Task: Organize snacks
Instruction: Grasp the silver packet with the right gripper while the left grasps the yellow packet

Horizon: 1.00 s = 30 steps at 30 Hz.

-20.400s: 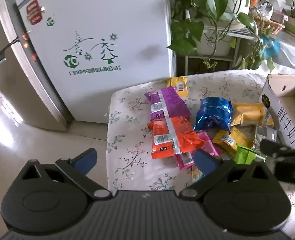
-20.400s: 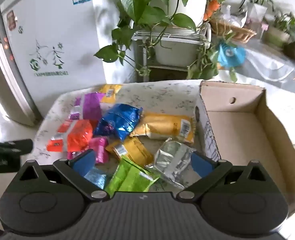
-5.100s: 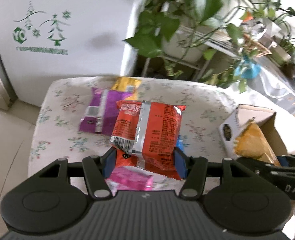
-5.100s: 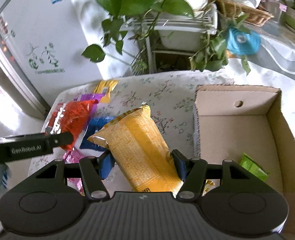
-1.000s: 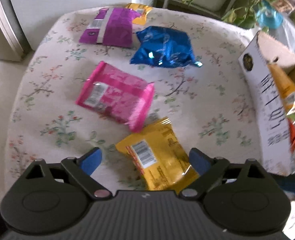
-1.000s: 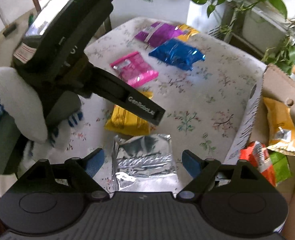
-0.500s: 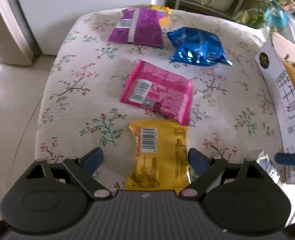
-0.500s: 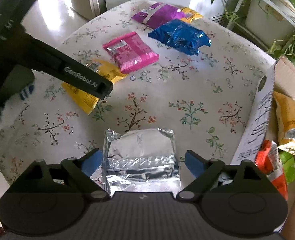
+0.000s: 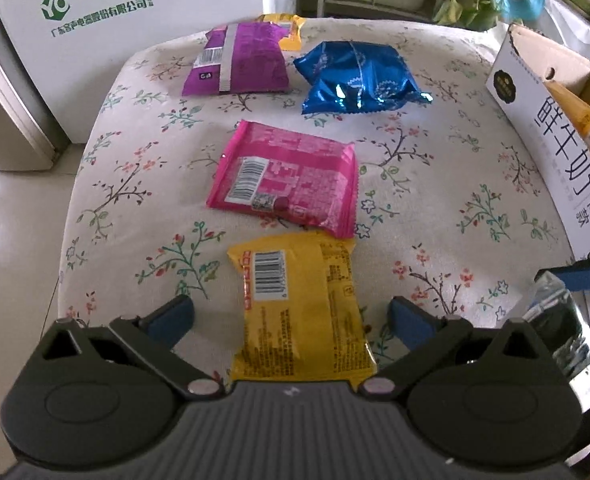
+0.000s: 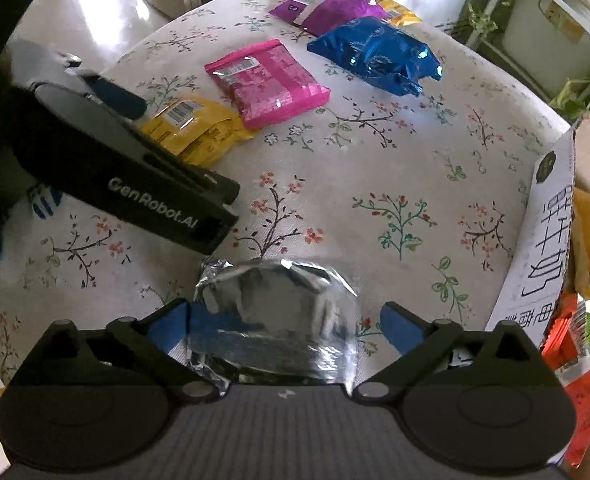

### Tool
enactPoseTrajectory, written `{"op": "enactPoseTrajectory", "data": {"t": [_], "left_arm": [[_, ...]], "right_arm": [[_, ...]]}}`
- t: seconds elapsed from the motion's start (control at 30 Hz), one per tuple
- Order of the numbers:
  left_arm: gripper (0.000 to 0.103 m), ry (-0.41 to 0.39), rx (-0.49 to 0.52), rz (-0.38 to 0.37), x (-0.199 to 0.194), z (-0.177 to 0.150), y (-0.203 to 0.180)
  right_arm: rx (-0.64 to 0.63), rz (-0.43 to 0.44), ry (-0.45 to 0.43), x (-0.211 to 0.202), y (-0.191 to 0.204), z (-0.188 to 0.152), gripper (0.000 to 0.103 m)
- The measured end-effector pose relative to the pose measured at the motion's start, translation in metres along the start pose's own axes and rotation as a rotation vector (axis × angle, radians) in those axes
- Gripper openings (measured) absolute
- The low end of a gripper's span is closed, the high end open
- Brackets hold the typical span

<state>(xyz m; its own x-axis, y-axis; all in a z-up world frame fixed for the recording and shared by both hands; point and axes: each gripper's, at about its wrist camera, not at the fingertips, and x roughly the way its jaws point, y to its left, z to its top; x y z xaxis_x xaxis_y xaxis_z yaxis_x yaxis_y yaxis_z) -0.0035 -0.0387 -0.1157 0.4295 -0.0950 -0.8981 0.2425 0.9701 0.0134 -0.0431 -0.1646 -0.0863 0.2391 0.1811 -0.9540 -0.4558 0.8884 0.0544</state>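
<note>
Packets are lying between both pairs of spread fingers: yellow packet inside left gripper, long axis toward 12 o'clock (silver packet inside right gripper).

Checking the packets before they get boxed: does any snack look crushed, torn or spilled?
Nothing looks torn or spilled. The silver foil packet, lying between the open fingers of the right hand-held gripper, is heavily crinkled; the blue packet is creased too.
</note>
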Motion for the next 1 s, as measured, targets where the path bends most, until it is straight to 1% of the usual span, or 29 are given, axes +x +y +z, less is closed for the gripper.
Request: {"op": "enactPoseTrajectory", "data": {"t": [0.3, 0.5, 0.57, 0.77, 0.83, 0.87, 0.9, 0.93, 0.97, 1.0], "left_arm": [[0.103, -0.036, -0.011, 0.004, -0.001, -0.006, -0.001], [0.103, -0.052, -0.004, 0.006, -0.003, -0.008, -0.002], [0.103, -0.054, -0.001, 0.004, -0.003, -0.009, -0.002], [0.102, -0.036, 0.019, -0.012, -0.004, -0.008, -0.004], [0.097, -0.033, 0.03, -0.024, -0.005, -0.008, -0.004], [0.094, -0.035, 0.037, -0.029, -0.006, -0.008, -0.005], [0.087, -0.039, 0.044, -0.032, -0.008, -0.007, -0.005], [0.078, -0.045, 0.045, -0.031, -0.01, -0.007, -0.005], [0.073, -0.049, 0.044, -0.036, -0.012, -0.006, -0.004], [0.061, -0.05, 0.043, -0.047, -0.014, -0.005, -0.003]], "right_arm": [[0.047, 0.02, 0.011, 0.002, -0.006, -0.002, 0.103], [0.049, 0.017, 0.011, 0.004, -0.006, -0.001, 0.103], [0.051, 0.022, 0.012, 0.004, -0.006, 0.0, 0.101], [0.042, 0.024, -0.005, -0.003, -0.002, -0.001, 0.09], [0.045, 0.02, -0.014, -0.006, -0.003, -0.001, 0.082], [0.05, 0.018, -0.02, -0.007, -0.004, -0.001, 0.081], [0.059, 0.02, -0.022, -0.007, -0.006, 0.0, 0.08], [0.074, 0.024, -0.024, -0.008, -0.009, 0.0, 0.079], [0.081, 0.023, -0.025, -0.008, -0.01, 0.0, 0.079], [0.083, 0.016, -0.028, -0.008, -0.012, 0.0, 0.078]]}}
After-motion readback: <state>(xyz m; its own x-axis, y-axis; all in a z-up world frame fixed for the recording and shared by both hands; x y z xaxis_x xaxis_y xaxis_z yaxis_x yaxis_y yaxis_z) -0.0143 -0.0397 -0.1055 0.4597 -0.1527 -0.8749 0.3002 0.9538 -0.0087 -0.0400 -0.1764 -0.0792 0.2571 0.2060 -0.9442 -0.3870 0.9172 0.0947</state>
